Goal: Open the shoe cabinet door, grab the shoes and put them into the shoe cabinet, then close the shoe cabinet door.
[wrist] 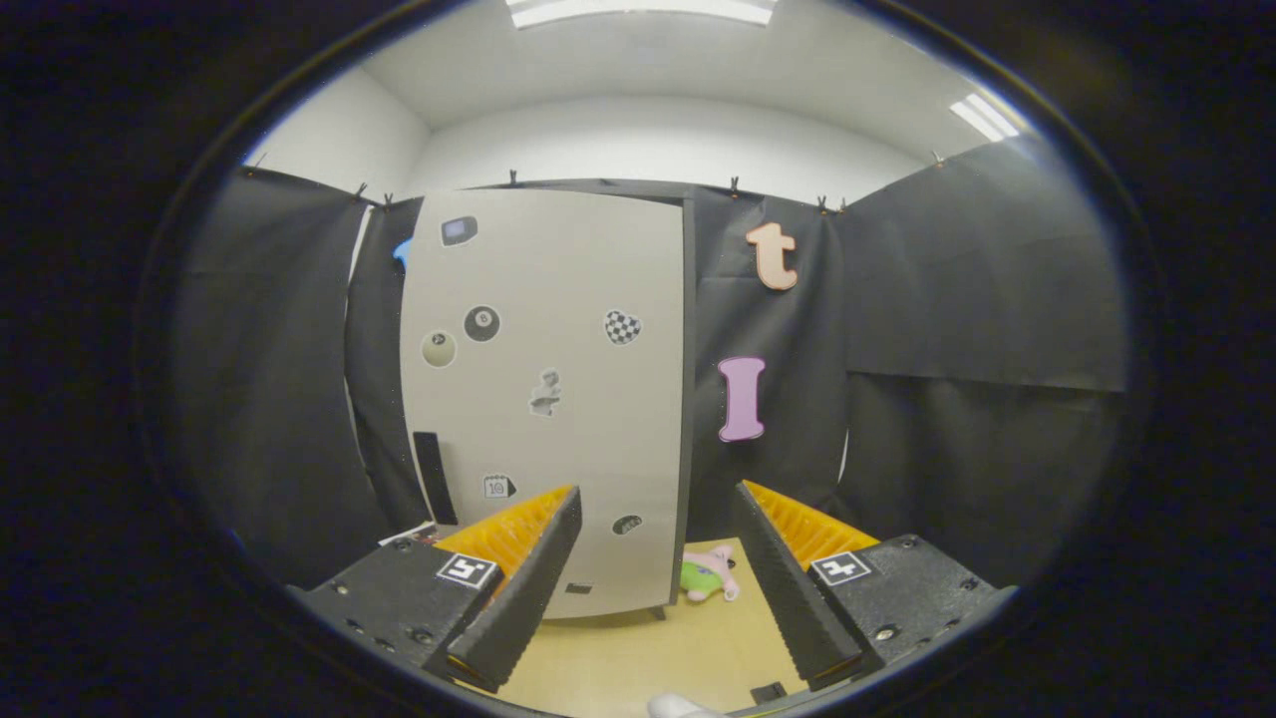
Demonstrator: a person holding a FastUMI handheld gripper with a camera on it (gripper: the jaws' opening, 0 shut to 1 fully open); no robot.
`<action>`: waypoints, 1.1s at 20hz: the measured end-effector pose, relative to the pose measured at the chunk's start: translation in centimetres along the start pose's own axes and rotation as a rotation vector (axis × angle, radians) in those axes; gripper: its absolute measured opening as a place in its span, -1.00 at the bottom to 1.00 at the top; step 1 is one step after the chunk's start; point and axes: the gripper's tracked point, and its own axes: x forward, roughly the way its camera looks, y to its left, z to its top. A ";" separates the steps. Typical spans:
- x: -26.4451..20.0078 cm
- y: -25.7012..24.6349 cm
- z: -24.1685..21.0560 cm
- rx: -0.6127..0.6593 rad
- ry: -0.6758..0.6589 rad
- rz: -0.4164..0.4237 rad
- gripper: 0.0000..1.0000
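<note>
My claw [658,583] stands apart, empty, facing the shut shoe cabinet door [543,399]; the shoes [710,576] sit at its right floor corner.

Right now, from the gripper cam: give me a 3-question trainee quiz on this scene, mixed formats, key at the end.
1. True or false: the shoe cabinet door is shut.
2. Multiple choice: the gripper is A) open with nothing between its fingers, B) shut on a shoe, C) shut on the door handle.
3. Fill in: the black handle sits low on the door, near the ______ finger.

Key
1. True; it stands flat and closed beyond the fingers.
2. A
3. Left. A small plush toy lies on the floor by the cabinet's other corner.
</note>
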 end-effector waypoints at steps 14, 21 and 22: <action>-0.2 -0.2 -0.2 0.007 0.000 0.006 0.99; -0.5 0.0 -0.2 0.003 0.001 0.015 0.99; -0.5 0.1 -0.2 0.004 0.000 0.016 0.99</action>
